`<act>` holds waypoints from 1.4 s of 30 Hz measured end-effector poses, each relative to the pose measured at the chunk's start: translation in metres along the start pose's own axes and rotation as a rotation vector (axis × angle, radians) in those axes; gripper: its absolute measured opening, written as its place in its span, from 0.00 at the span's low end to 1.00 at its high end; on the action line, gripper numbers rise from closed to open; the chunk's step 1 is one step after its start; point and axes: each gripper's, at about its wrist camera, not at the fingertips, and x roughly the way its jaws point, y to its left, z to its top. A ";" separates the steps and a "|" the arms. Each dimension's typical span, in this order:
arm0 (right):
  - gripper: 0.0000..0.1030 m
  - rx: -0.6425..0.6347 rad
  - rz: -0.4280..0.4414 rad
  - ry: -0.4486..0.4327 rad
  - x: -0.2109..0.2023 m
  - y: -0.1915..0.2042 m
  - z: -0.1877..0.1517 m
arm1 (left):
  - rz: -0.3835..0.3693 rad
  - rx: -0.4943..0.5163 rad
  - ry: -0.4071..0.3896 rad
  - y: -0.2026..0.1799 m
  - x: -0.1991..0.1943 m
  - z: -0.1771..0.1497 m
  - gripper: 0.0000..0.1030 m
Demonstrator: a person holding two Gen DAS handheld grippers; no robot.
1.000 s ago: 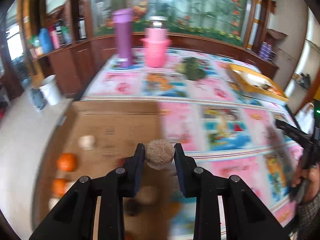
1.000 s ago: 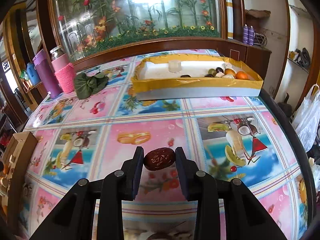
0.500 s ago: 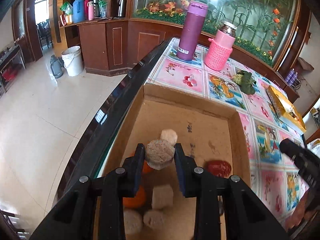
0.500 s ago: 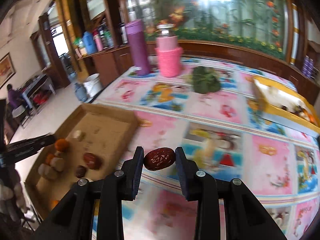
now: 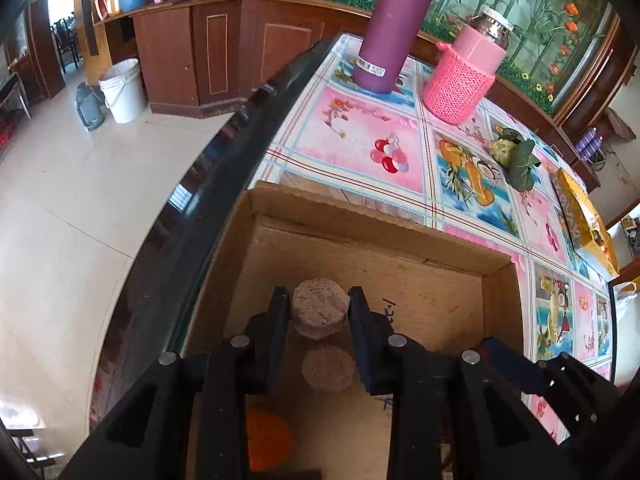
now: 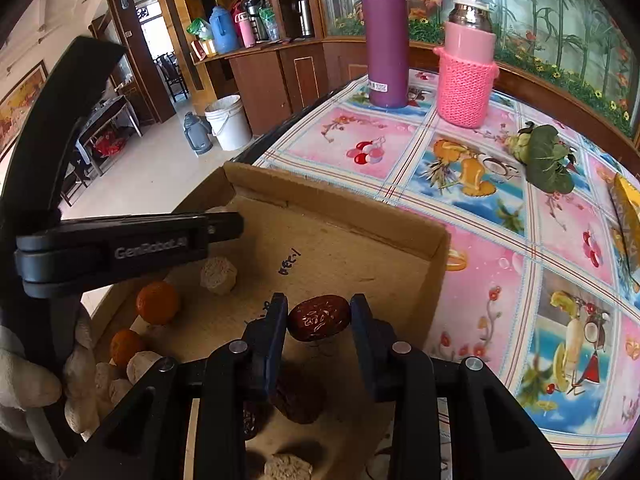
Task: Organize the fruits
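My left gripper (image 5: 318, 312) is shut on a pale beige lumpy fruit (image 5: 318, 311) and holds it over the cardboard box (image 5: 360, 224) at the table's left end. A second beige fruit (image 5: 328, 367) and an orange (image 5: 266, 444) lie below it. My right gripper (image 6: 319, 318) is shut on a dark red date (image 6: 319, 317) above the same box (image 6: 336, 196). In the right wrist view the box holds two oranges (image 6: 157, 303), beige fruits (image 6: 218, 275) and dark red dates (image 6: 298, 398). The left gripper (image 6: 224, 226) shows there from the side.
A purple flask (image 5: 394, 24) and a pink-sleeved jar (image 5: 464, 72) stand at the table's far end. A green leafy vegetable (image 6: 548, 158) lies on the patterned tablecloth. A yellow tray (image 5: 580, 220) sits far right. The table's dark edge (image 5: 208, 184) drops to the floor on the left.
Both grippers have moved leftward to over the cardboard box, each still holding its fruit. The left gripper has come lower and nearer the box's far left corner.
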 end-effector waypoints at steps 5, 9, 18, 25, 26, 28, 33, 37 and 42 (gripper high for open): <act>0.34 -0.038 -0.013 0.001 0.003 0.009 -0.004 | -0.012 -0.005 0.008 -0.001 0.006 0.000 0.28; 0.35 -0.042 -0.014 -0.007 -0.001 0.010 -0.007 | -0.021 -0.024 -0.003 0.001 0.000 -0.001 0.42; 0.43 0.010 -0.015 -0.074 -0.044 -0.006 -0.024 | -0.058 -0.055 -0.091 0.002 -0.052 -0.017 0.50; 0.54 0.131 -0.045 -0.175 -0.106 -0.033 -0.071 | 0.045 -0.014 -0.340 -0.024 -0.134 -0.073 0.70; 0.55 0.149 -0.048 -0.184 -0.111 -0.035 -0.078 | 0.082 -0.008 -0.392 -0.031 -0.146 -0.086 0.73; 0.55 0.178 -0.057 -0.201 -0.123 -0.038 -0.092 | 0.152 -0.009 -0.471 -0.043 -0.163 -0.106 0.80; 0.62 0.209 -0.109 -0.244 -0.148 -0.037 -0.123 | 0.280 -0.055 -0.667 -0.064 -0.205 -0.163 1.00; 0.65 0.242 -0.125 -0.290 -0.167 -0.036 -0.147 | 0.335 -0.120 -0.718 -0.066 -0.213 -0.195 1.00; 0.70 0.260 -0.115 -0.310 -0.177 -0.032 -0.170 | 0.413 -0.060 -0.644 -0.078 -0.203 -0.209 1.00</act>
